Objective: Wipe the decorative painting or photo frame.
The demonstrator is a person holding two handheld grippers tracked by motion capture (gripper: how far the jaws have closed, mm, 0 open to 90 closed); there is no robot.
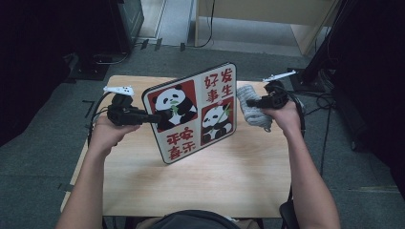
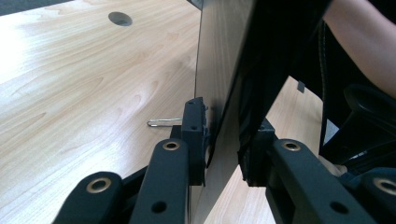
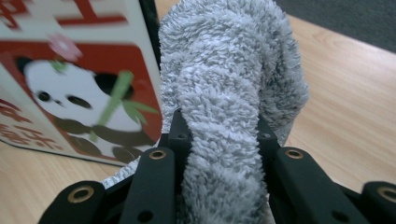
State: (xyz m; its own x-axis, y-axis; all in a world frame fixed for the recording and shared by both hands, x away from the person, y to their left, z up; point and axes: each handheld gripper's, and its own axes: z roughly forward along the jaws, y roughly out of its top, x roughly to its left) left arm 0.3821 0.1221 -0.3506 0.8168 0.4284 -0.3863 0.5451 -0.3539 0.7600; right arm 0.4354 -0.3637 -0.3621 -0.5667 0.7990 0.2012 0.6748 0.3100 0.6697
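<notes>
So the left tongs [image 1: 155, 117] are clamped on the edge of the panda board [image 1: 193, 112], holding it up on its lower edge on the bench [image 1: 200, 181]. The right tongs [image 1: 253, 102] are clenched on a fluffy grey towel [image 1: 252, 110] just beside the board's right side. My worry: that's a thin edge grip, so if the towel pushes hard on the face, the board could pivot or slip out and slap down flat.

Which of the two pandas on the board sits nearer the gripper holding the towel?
The lower right panda, the smaller one beside the bamboo. It sits toward the right gripper and its grey towel; the upper left panda is by the left gripper.
</notes>
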